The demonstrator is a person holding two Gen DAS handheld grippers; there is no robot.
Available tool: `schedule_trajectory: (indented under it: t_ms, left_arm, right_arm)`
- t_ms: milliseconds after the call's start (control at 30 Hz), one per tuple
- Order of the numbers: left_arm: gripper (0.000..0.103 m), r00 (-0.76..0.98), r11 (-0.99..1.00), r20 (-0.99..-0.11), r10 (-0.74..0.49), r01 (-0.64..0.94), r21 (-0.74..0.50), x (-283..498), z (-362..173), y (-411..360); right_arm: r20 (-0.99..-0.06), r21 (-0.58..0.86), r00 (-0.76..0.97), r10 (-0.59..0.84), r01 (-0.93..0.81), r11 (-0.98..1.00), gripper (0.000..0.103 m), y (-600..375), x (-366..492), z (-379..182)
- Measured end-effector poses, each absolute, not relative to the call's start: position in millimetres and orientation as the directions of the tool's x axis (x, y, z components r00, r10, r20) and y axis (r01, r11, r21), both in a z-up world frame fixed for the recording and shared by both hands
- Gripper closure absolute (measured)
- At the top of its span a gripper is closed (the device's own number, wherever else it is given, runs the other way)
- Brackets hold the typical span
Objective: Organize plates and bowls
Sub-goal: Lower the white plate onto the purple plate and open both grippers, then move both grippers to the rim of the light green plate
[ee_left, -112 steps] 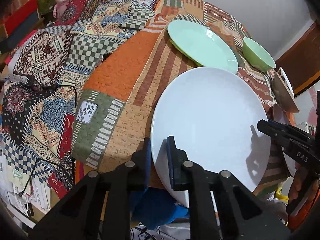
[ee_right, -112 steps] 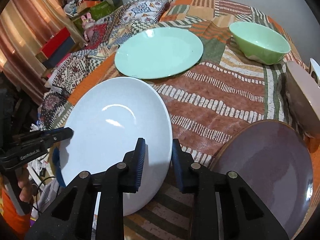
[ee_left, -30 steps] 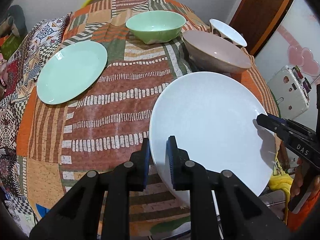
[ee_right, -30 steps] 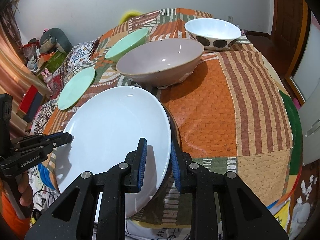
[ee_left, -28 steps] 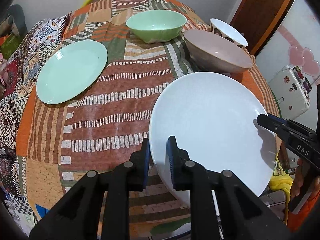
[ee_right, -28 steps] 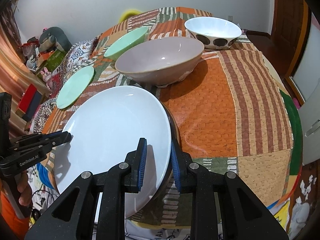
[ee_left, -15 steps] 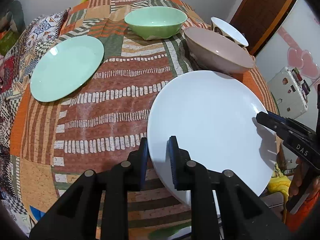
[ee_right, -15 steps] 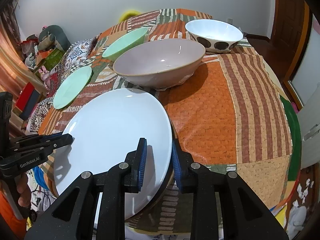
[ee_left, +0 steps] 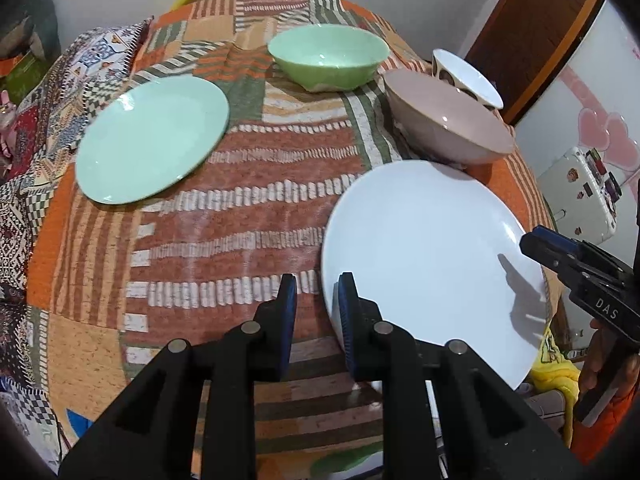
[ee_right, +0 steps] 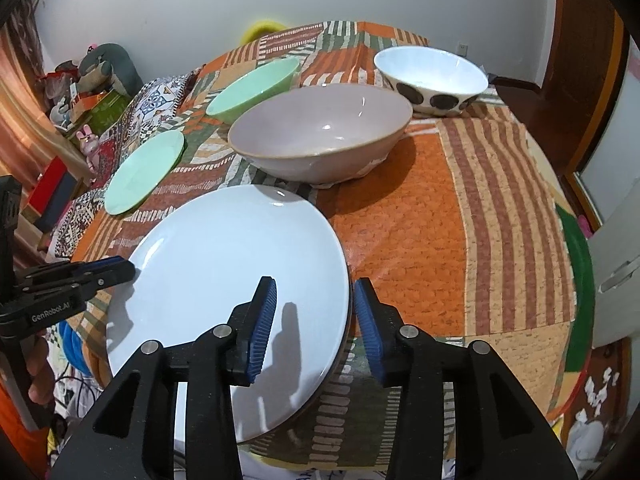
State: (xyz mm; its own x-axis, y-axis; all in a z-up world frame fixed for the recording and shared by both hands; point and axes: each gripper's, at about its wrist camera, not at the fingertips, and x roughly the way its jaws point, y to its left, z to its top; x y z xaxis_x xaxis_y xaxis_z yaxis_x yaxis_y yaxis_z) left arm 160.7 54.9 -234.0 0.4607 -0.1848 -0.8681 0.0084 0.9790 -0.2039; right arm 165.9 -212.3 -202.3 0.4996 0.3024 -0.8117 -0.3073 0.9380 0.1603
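A large white plate [ee_left: 432, 264] lies near the table's front edge on top of a dark plate whose rim [ee_right: 336, 364] shows under it. My left gripper [ee_left: 314, 300] is open at the plate's left rim, its right finger touching the edge. My right gripper [ee_right: 314, 304] is open, its jaws standing on either side of the plate's right rim [ee_right: 344, 280]. Further back are a mint green plate [ee_left: 152, 140], a green bowl [ee_left: 328, 56], a pinkish-grey bowl [ee_right: 320, 132] and a white bowl with dark spots [ee_right: 432, 76].
The round table [ee_right: 460, 220] carries a patchwork orange and striped cloth. A brown door [ee_left: 532, 32] and a white cabinet [ee_left: 580, 188] stand to the right. Cluttered fabrics and toys [ee_right: 88, 92] lie to the left.
Both grippers carried the white plate to the right and set it on the dark plate. Both have opened and let go of its rim; the right one opened wider.
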Motion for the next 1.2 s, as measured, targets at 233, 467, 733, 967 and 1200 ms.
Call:
schedule_trajectory:
  t_ms: [233,467,733,967,1200]
  left_arm:
    - [0.081,0.571,0.984,-0.811,-0.125,-0.031,-0.173,147,-196,80]
    - [0.080,0.677,0.986,-0.735,-0.040,-0.092,-0.139,135,-153,113]
    - [0.063,0.729,0.978,-0.681,0.073,-0.185,-0.092,129,-128,155]
    - [0.053,0.718,0.963,-0.681,0.145,-0.261,-0.070,134,-128,199]
    - [0.049,0.679,0.954,-0.712,0.177,-0.296,-0.045,153,-148,236]
  right_arm:
    - [-0.774,0.154,0.541,0.328,-0.341,0.927,0.066,-206,162,-177]
    - [-0.706,0.126,0.583,0.401,-0.454,0.882,0.065,-168,155,-137]
    - [-0.633,0.146,0.575,0.518,-0.568,0.810,0.064,-113,162,-110]
    - [-0.648,0.161,0.515,0.562,-0.628,0.762,0.064,-64,194,-119]
    - [-0.706,0.182,0.434,0.560,-0.653,0.735,0.064,-33,227,-141]
